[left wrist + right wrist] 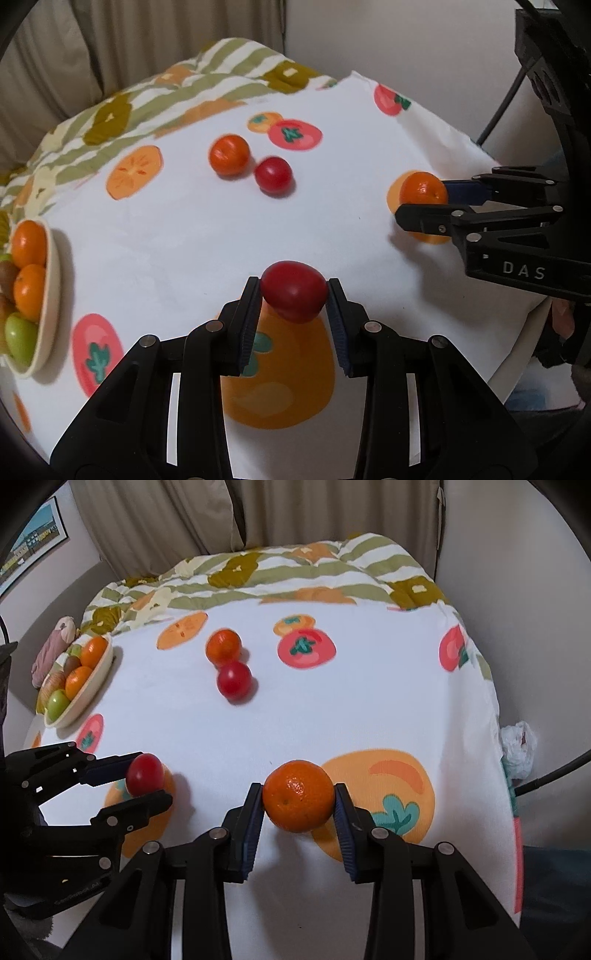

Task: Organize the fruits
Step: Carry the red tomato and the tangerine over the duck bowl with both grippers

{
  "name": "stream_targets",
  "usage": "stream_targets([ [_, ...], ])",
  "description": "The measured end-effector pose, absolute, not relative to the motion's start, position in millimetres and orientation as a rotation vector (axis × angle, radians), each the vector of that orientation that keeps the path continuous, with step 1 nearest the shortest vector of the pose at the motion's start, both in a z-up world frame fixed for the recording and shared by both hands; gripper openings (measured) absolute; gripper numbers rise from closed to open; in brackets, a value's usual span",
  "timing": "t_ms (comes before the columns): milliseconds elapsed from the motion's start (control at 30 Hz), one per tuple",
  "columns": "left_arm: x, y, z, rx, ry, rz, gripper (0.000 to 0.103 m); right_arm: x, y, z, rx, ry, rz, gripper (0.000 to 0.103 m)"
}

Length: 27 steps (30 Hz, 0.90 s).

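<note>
The left claw is clamping a red fruit between its pads, holding it just above the white fruit-print cloth covering the table, while the right claw is gripping an orange mandarin, both pads pressing on its sides over a printed orange shape. Farther back, a second mandarin and a second red fruit are lying just beside each other on the cloth, and a cream bowl at the left edge is holding mandarins, green fruits and brown ones.
</note>
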<state>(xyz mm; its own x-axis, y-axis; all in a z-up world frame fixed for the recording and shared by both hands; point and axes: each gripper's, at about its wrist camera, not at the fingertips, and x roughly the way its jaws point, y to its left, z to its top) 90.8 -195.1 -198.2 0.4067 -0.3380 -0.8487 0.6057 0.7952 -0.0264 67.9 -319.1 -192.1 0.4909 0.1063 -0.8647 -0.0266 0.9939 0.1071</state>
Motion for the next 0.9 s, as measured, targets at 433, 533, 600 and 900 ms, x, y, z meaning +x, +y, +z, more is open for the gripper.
stream_targets([
  [433, 96, -145, -133, 0.224, 0.894, -0.501, 0.04, 76, -270, -123, 0.012, 0.949, 0.161, 0.034],
  [533, 99, -125, -122, 0.2, 0.884, -0.466, 0.04, 83, -256, -111, 0.005, 0.928, 0.186, 0.034],
  [600, 101, -110, -115, 0.185, 0.879, -0.443, 0.04, 88, -242, -103, -0.003, 0.913, 0.212, 0.034],
  [900, 121, -29, -94, 0.141, 0.869, -0.354, 0.04, 113, -173, -84, -0.015, 0.888, 0.311, 0.034],
])
